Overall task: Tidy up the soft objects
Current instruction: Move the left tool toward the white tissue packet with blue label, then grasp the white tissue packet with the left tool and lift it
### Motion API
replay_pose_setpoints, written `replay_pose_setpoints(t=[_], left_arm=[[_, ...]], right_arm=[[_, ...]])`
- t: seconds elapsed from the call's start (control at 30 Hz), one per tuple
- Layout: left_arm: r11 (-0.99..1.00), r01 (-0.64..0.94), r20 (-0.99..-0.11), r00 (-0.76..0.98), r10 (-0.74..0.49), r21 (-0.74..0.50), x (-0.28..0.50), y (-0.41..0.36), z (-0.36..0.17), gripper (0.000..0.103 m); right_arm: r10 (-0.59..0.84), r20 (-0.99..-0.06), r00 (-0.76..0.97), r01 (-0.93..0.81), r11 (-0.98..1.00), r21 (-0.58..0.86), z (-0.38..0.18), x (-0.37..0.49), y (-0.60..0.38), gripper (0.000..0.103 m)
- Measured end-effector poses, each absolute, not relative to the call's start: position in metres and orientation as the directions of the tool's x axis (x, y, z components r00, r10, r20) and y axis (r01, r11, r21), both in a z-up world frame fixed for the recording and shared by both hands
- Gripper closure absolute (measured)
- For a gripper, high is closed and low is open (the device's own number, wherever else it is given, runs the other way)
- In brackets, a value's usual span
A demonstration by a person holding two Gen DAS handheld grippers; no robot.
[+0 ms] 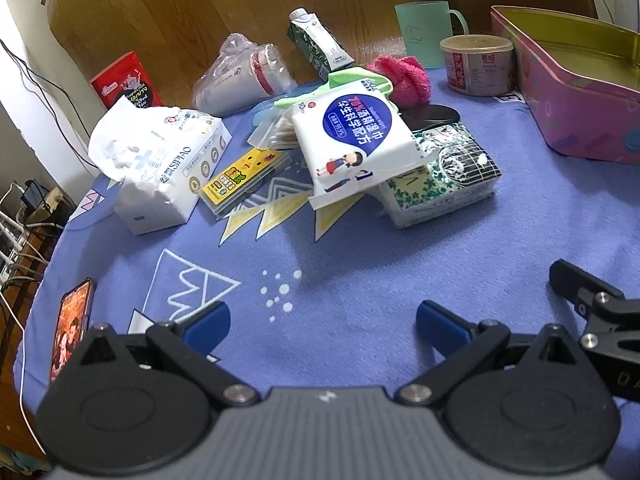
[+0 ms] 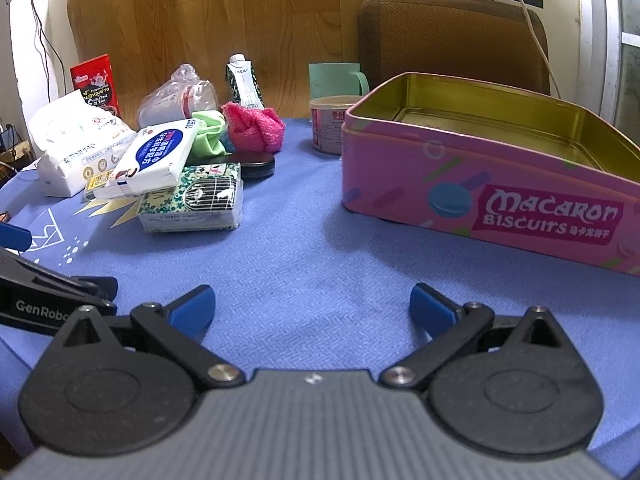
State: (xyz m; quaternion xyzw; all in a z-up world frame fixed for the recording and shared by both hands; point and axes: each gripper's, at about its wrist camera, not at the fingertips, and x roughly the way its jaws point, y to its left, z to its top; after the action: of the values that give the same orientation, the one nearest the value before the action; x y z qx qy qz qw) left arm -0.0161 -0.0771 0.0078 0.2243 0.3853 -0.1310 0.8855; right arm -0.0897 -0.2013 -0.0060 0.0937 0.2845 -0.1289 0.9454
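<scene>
Both the left gripper point(image 1: 322, 322) and right gripper point(image 2: 310, 306) hang wide apart, empty, above the blue cloth point(image 1: 360, 264). Soft packs sit mid-table: wet-wipe pack point(image 1: 352, 136) leans tilted on the tissue pack point(image 1: 444, 172), well apart from the pink tin point(image 2: 480, 184). Grabbing the lower pack likely tips the wipes off; pile's rear contacts unclear.

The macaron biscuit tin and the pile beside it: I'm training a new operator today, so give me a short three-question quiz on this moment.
1. True or false: the pink macaron biscuit tin has its lid on.
2. What does the blue-and-white wet wipes pack lean on?
A. the green-patterned tissue pack
B. the mint green cup
C. the phone
3. Fill in: both the left gripper and the right gripper hover over the blue tablecloth with jaws ____ and nothing between them.

Key: 1 false, the tin is open and looks empty; 2 A; 3 open.
</scene>
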Motion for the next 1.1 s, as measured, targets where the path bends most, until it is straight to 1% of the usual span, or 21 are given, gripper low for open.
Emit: replay_pose_setpoints(t=[0.3,0.4,0.43,0.5,0.53,0.57,0.63,0.7,0.73,0.77,0.8,0.87,0.93,1.03,1.1], left_arm=[[0.868,0.420,-0.759,0.646,-0.080,0.265,-0.014,-0.075,0.007,0.000],[0.879,0.440,-0.773,0.617,-0.146,0.185,-0.009,-0.062,0.005,0.000],[0.883,0.449,-0.777,0.602,-0.186,0.137,-0.005,-0.054,0.003,0.000],[0.889,0.458,-0.792,0.539,-0.286,-0.009,0.006,-0.031,-0.003,0.000],[0.890,0.454,-0.776,0.550,-0.309,-0.032,0.007,-0.021,-0.003,0.000],[0.892,0.452,-0.777,0.556,-0.294,-0.014,0.008,-0.016,-0.004,0.000],[0.856,0.517,-0.767,0.547,-0.337,-0.007,0.005,-0.007,-0.006,0.000],[0.835,0.550,-0.770,0.528,-0.357,-0.010,0.006,0.005,-0.004,0.000],[0.829,0.558,-0.771,0.515,-0.375,-0.031,0.011,0.010,-0.002,0.001],[0.822,0.564,-0.751,0.509,-0.420,-0.077,0.017,0.019,0.004,0.006],[0.824,0.557,-0.729,0.519,-0.445,-0.107,0.025,0.022,0.011,0.008],[0.823,0.541,-0.676,0.544,-0.497,-0.170,0.038,0.029,0.026,0.009],[0.791,0.549,-0.614,0.534,-0.581,-0.270,0.057,0.033,0.038,0.009],[0.754,0.544,-0.574,0.506,-0.644,-0.368,0.090,0.024,0.043,0.011],[0.707,0.552,-0.582,0.423,-0.695,-0.442,0.111,0.010,0.036,0.020]], right_arm=[[-0.193,-0.563,0.804,0.297,0.950,0.097,-0.006,-0.089,-0.202,0.000],[-0.186,-0.563,0.806,0.285,0.954,0.093,-0.006,-0.089,-0.201,0.000],[-0.182,-0.562,0.807,0.278,0.956,0.089,-0.007,-0.089,-0.200,0.000],[-0.163,-0.559,0.813,0.249,0.965,0.080,-0.008,-0.090,-0.199,0.000],[-0.151,-0.556,0.817,0.236,0.968,0.084,-0.007,-0.089,-0.199,0.000],[-0.136,-0.554,0.822,0.225,0.970,0.095,-0.007,-0.089,-0.200,0.000],[-0.102,-0.540,0.835,0.194,0.974,0.117,-0.003,-0.085,-0.201,0.000],[-0.081,-0.519,0.851,0.158,0.982,0.106,0.004,-0.080,-0.196,0.011],[-0.071,-0.509,0.858,0.138,0.986,0.094,0.007,-0.077,-0.193,0.014],[-0.057,-0.496,0.866,0.113,0.990,0.083,0.012,-0.072,-0.190,0.020],[-0.039,-0.484,0.874,0.089,0.993,0.081,0.016,-0.067,-0.187,0.025],[0.012,-0.452,0.892,0.032,0.995,0.090,0.028,-0.054,-0.182,0.029],[0.050,-0.432,0.900,-0.015,0.996,0.083,0.037,-0.034,-0.176,0.029],[0.086,-0.435,0.896,-0.067,0.996,0.059,0.042,-0.004,-0.168,0.029],[0.125,-0.471,0.873,-0.119,0.992,0.042,0.038,0.013,-0.162,0.029]])
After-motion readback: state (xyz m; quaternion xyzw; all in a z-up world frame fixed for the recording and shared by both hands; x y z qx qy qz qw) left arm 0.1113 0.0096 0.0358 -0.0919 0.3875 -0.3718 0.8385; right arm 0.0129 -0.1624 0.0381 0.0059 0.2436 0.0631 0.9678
